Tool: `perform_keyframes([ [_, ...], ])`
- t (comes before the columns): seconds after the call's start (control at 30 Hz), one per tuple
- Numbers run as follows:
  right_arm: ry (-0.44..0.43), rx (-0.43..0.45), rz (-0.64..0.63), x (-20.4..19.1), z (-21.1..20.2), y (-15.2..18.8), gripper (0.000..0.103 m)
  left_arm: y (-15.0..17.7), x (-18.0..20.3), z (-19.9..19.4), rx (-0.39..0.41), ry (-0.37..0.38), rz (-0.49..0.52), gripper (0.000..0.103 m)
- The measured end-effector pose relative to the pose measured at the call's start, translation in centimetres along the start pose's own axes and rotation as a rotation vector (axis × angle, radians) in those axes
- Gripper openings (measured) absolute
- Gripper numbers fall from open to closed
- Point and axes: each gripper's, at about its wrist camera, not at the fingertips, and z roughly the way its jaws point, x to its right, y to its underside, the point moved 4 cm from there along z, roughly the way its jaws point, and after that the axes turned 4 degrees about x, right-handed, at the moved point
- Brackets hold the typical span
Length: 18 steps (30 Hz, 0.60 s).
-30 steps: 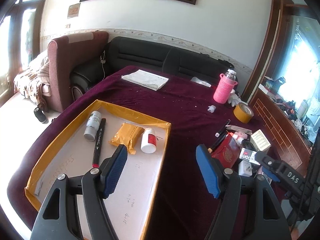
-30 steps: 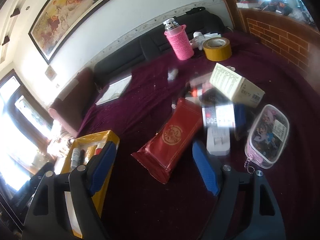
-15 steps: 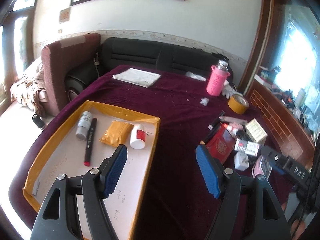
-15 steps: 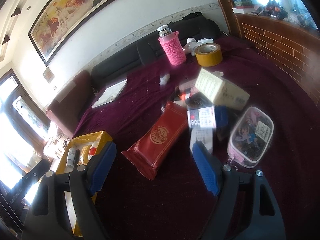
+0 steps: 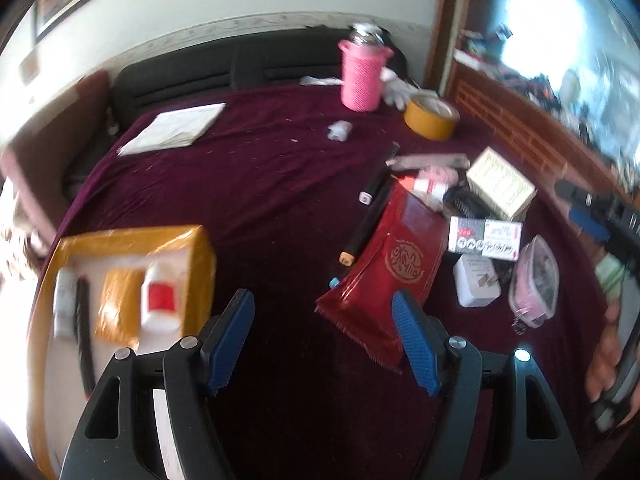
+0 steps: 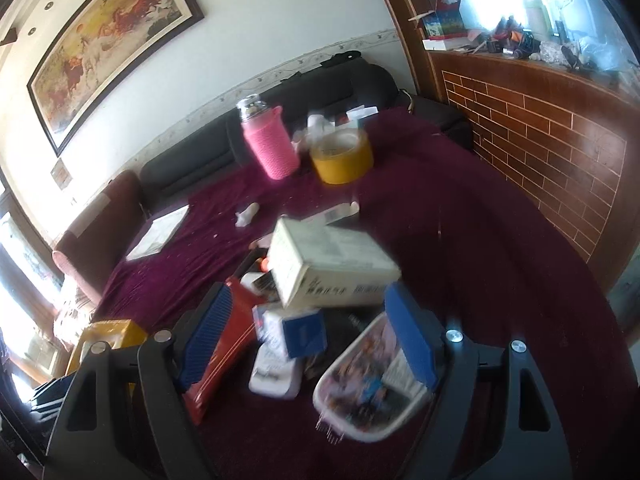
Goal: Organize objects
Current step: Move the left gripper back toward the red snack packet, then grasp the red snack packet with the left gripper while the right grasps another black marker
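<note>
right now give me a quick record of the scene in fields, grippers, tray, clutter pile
left gripper: open, empty, above the maroon tablecloth
right gripper: open, empty, over the pile
yellow-rimmed tray: holds a white bottle with red label, orange packet, black marker, grey tube
pile: red foil pouch, cream cardboard box, white charger, clear pink pouch
far edge: pink sleeved flask, yellow tape roll
</note>
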Motion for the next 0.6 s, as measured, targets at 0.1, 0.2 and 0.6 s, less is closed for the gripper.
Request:
perform_keyframes([
  [0.1, -0.019, 0.015, 0.021, 1.1, 0.8, -0.3, 0.079, -1.0, 1.4, 2.5, -0.009, -0.027, 0.098, 0.065],
  [0.2, -0.034, 0.033, 0.054, 2.5, 1.3, 0.2, 0.079, -1.6, 3.5, 5.2, -0.036, -0.004, 0.159, 0.065],
  [0.6, -0.071, -0.012, 0.122, 4.0, 1.2, 0.5, 0.079, 0.2, 7.1, 4.9, -0.078, 0.167, 0.129, 0.047],
])
